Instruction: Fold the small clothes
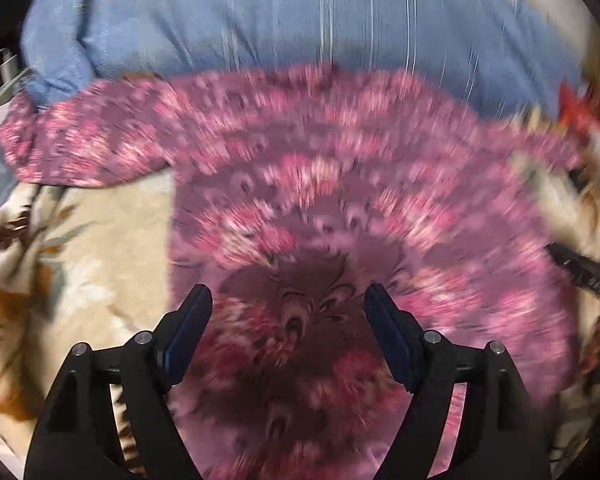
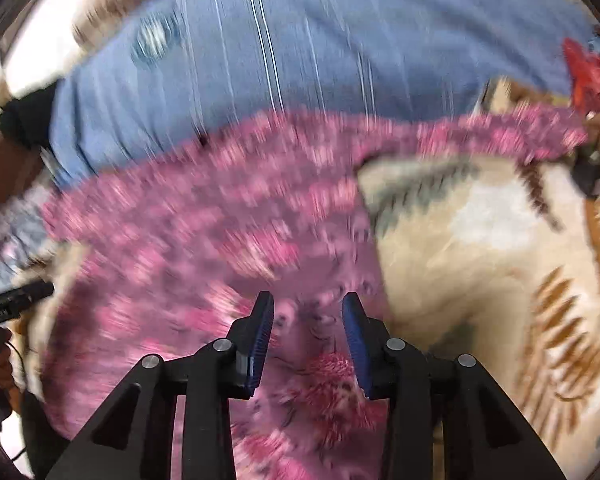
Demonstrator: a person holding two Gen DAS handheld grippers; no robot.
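A pink and purple patterned garment lies spread on a cream floral blanket. Both views are blurred by motion. My left gripper is open wide just above the garment's near part, with nothing between its blue pads. The garment also fills the right wrist view. My right gripper is open more narrowly over the garment's near right part, beside its edge on the blanket, and holds nothing. The other gripper's black tip shows at the right edge of the left wrist view.
A blue striped cloth lies behind the garment, also seen in the right wrist view. A red object sits at the far right. The other gripper's black tip shows at the left edge of the right wrist view.
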